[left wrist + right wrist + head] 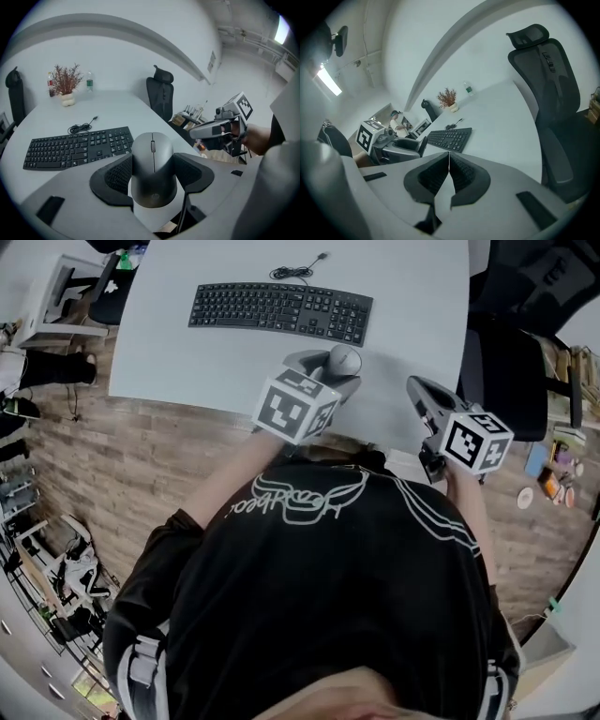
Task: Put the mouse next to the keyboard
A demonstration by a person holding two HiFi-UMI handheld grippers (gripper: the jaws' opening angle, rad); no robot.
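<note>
Jaws of L gripper clamp mouse, near keyboard.

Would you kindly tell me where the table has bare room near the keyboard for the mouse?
The table is bare right of the keyboard, up to the edge by the chair, and along the strip in front of it. Behind the keyboard its coiled cable takes the room.

We hold our left gripper pointing forward and down, its fingers pressed against both sides of the mouse. Our right gripper is alongside it, fingers closed together, empty.
</note>
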